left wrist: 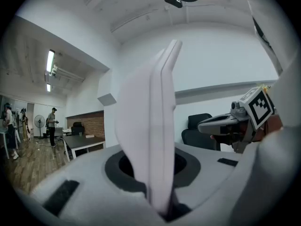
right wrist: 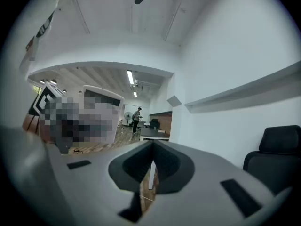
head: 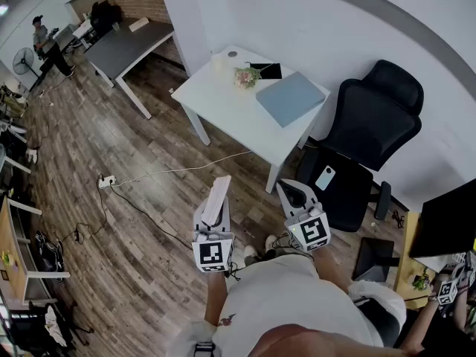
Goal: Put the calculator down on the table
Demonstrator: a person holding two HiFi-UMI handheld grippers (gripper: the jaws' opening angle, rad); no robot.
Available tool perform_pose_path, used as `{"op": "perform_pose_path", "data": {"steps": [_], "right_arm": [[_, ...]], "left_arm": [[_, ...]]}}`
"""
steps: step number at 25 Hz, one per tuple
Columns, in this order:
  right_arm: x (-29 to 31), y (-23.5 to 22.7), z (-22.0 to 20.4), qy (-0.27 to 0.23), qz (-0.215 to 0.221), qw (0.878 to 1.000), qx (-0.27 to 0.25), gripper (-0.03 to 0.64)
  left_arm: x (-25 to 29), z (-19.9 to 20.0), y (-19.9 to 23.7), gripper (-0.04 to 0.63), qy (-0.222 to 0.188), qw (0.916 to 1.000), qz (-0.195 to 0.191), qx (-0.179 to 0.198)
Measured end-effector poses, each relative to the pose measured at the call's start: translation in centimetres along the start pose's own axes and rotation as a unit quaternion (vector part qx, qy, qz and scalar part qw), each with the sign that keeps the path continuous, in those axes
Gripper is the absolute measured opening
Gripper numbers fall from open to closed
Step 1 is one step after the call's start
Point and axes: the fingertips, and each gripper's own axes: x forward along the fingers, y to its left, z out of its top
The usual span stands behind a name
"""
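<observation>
Left gripper view: slim white calculator (left wrist: 151, 126)

Calculator (head: 217, 198): plain white, between your left gripper (head: 212, 220) and its grey jaws.
Marker cubes (head: 210, 253): black-and-white squares, on both your grippers.
Right gripper (head: 292, 192): grey, with black pads.
Table (head: 223, 103): white, ahead of your grippers, carrying a blue-grey pad (head: 290, 97).
Chair (head: 372, 121): black, beyond your right gripper.
Floor (head: 111, 222): brown wood planks, beneath your grippers.
</observation>
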Motion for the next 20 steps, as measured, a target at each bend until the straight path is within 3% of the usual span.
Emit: {"op": "perform_pose_path", "data": {"steps": [11, 16, 20], "right_arm": [[0.5, 4.9, 0.3, -0.009, -0.022, 1.000, -0.012, 0.006], [1.1, 6.3, 0.7, -0.002, -0.030, 1.000, -0.005, 0.157], [2.0, 6.4, 0.6, -0.002, -0.036, 0.999, -0.010, 0.233]], "left_arm": [[-3.3, -0.3, 3.2, 0.074, -0.014, 0.9996, -0.020, 0.014], [-3.8, -0.4, 4.3, 0.074, -0.019, 0.9993, -0.027, 0.015], [-3.7, -0.5, 5.2, 0.074, -0.020, 0.9993, -0.029, 0.013]]}}
